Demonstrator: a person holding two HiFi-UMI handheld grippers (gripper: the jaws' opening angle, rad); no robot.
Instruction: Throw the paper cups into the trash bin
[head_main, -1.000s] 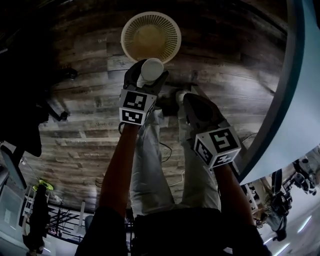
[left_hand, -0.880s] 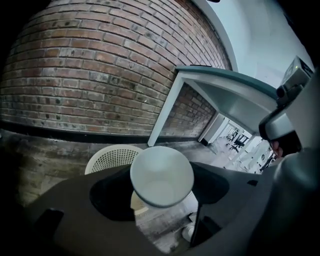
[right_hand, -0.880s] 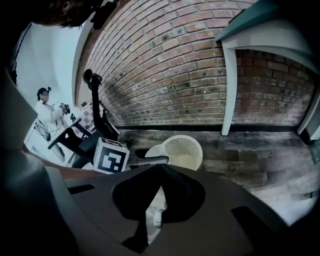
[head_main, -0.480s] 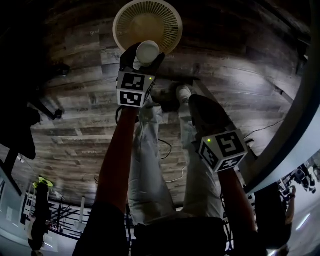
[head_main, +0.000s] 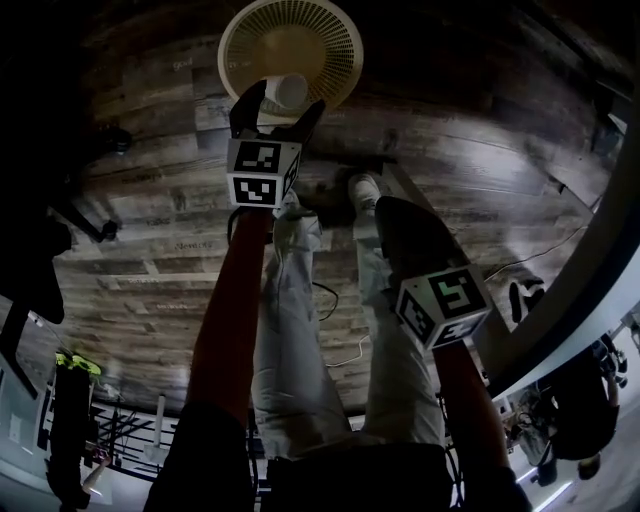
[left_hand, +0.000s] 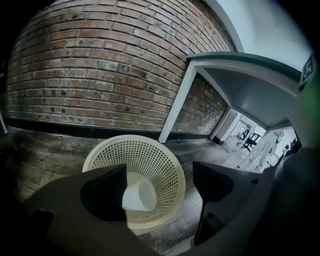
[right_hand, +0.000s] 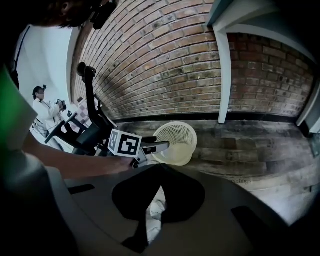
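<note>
Head view: dark wood-plank floor (head_main: 150, 225)

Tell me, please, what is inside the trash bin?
One white paper cup shows in the trash bin's mouth, between the left gripper's fingers, which have just been opening. Those fingers cover its near wall and part of its bottom.

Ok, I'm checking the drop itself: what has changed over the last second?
The left gripper came down over the trash bin, and its jaws have just been opening. The paper cup is no longer clamped and lies against one jaw above the bin. The right gripper stayed shut and empty.
</note>
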